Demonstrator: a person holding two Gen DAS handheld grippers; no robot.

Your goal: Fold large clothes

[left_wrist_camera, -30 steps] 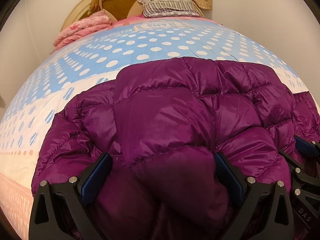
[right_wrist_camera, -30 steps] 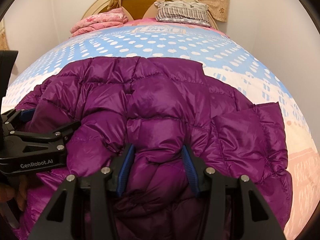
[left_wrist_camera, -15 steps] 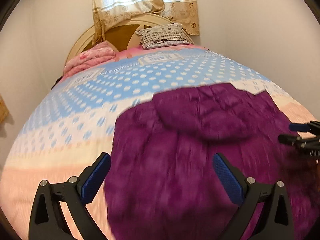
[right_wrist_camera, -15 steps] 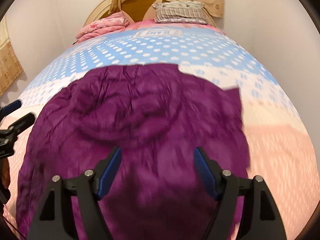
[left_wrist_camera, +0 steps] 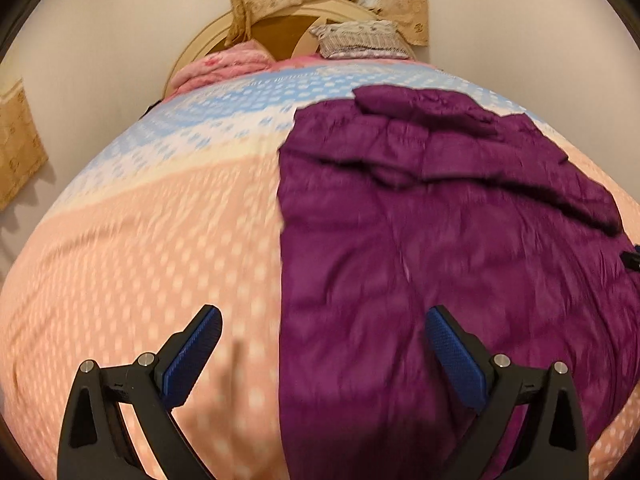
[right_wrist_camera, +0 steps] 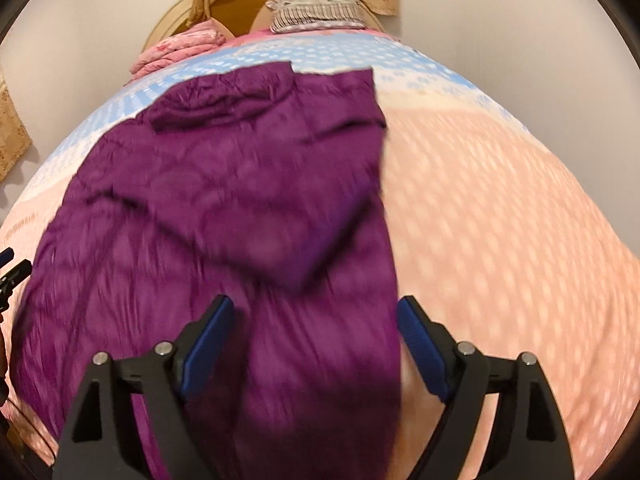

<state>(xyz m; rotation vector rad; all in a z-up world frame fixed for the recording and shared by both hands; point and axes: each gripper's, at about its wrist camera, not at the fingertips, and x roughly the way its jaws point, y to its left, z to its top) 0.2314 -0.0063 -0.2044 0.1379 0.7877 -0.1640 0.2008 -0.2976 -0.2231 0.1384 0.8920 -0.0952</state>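
A purple quilted jacket (left_wrist_camera: 440, 220) lies spread on the bed, its sleeves folded across its body. My left gripper (left_wrist_camera: 324, 344) hovers open over the jacket's left edge, one finger above the bedspread and the other above the fabric, neither touching. My right gripper (right_wrist_camera: 314, 336) hangs over the jacket (right_wrist_camera: 224, 208) near its right edge. Its jaws are opening and the pads do not press the cloth beneath them. The right gripper's tip (left_wrist_camera: 632, 260) peeks in at the edge of the left wrist view, and the left gripper's tip (right_wrist_camera: 12, 268) shows at the edge of the right wrist view.
The bedspread (left_wrist_camera: 140, 260) is pink near me and blue with white dots farther off. At the head of the bed are a folded pink blanket (left_wrist_camera: 224, 64), a striped pillow (left_wrist_camera: 364, 40), a rounded headboard (left_wrist_camera: 280, 28) and a curtain. Walls stand close on both sides.
Both grippers have drawn back from the jacket and apart, the left toward its left edge, the right toward its right edge. The right jaws have let go of the fold and widened.
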